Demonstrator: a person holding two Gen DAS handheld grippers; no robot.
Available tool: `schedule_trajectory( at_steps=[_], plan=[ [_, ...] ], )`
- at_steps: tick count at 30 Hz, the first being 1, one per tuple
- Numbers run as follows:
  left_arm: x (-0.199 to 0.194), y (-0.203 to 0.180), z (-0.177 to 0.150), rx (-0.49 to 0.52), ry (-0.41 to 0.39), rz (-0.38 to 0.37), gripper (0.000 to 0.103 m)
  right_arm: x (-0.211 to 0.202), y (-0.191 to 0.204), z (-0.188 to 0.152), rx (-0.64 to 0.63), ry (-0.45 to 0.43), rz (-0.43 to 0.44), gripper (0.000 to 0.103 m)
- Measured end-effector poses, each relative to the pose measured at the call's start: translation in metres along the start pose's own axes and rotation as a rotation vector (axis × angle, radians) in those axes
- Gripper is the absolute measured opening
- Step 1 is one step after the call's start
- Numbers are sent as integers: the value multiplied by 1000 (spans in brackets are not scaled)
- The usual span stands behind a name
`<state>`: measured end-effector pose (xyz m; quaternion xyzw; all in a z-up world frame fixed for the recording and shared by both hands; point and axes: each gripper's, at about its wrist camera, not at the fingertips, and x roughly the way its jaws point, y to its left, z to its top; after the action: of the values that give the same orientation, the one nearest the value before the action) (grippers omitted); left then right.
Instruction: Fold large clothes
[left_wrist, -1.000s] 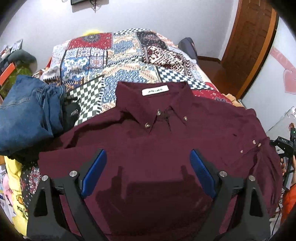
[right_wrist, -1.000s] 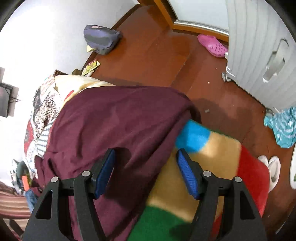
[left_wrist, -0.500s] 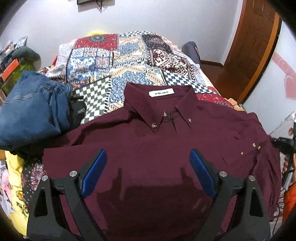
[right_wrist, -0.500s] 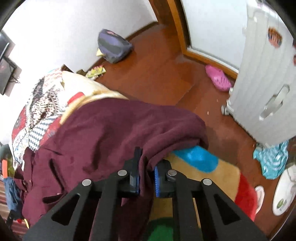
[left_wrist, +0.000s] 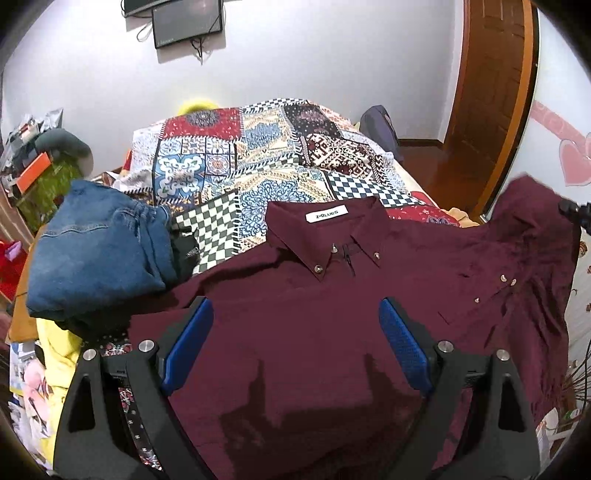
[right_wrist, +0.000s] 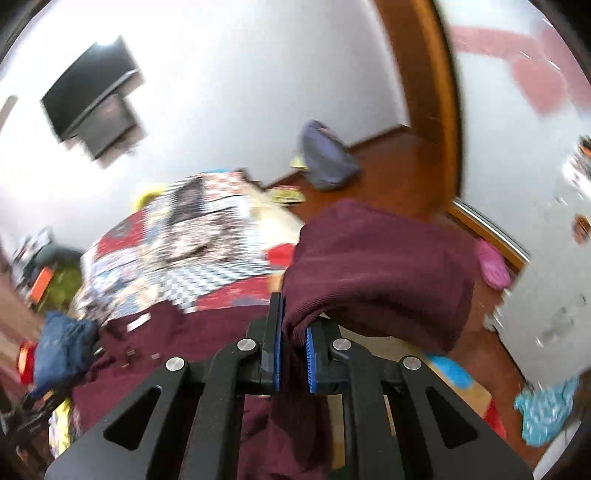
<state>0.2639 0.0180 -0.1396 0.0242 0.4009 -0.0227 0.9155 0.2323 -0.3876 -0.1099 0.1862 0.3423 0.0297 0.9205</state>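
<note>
Corduroy-like, perhaps, maroon shirt (right_wrist: 380, 258) bunches between right gripper (right_wrist: 293, 354) jaws.

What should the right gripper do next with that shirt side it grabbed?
Probably carry it across toward the collar. The right gripper is shut on the shirt, its side lifted; the left gripper hovers open over the flat front.

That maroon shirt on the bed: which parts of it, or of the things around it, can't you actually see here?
- Maroon shirt: its hem, left wrist view, cut off by the bottom edge and the left gripper.
- Its pinched sleeve: right wrist view, bunched inside the right gripper.
- Collar label: lettering too small.
- Folded jeans: what lies beneath is hidden.
- Right wrist view: motion-blurred.
</note>
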Motion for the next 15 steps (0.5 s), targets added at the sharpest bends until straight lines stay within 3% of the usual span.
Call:
schedule_trajectory(
  at_steps=[4, 9, 15],
  plan=[
    [-6, 2, -3, 6, -11, 5, 91, 2, 47, -15, -141, 27, 63, 9],
    [-7, 4, -9, 0, -3, 3, 91, 36, 78, -58, -259, 180, 98, 9],
    [-3, 4, -19, -2, 24, -9, 91, 74, 85, -100, -299, 325, 35, 14]
  ],
)
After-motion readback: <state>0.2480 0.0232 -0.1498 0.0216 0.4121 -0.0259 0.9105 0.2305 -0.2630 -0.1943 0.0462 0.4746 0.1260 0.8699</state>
